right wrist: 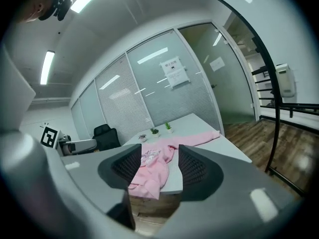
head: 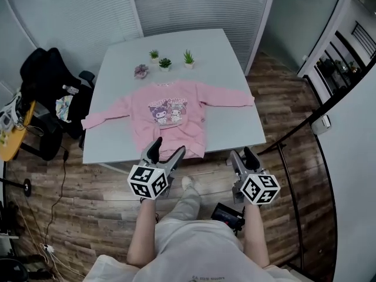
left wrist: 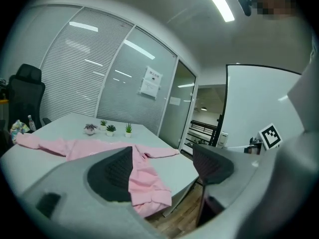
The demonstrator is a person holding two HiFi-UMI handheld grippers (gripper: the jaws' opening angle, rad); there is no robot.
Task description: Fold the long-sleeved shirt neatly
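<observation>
Nearest, the left gripper [head: 166, 151] and right gripper [head: 243, 157] hang wide open, empty, before the table [head: 235, 63] where the pink shirt [head: 170, 119] lies spread, hem seemingly over the near edge; each should take one hem corner evenly.

Grey table [head: 232, 128] with pink shirt [head: 170, 115], plants [head: 165, 63]

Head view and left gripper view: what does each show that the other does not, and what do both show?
Only the head view shows the cartoon print on the pink shirt and the person's legs. Only the left gripper view shows the ceiling light and the paper on the glass wall. Both show the shirt spread on the table, three small plants and the black chair.
</observation>
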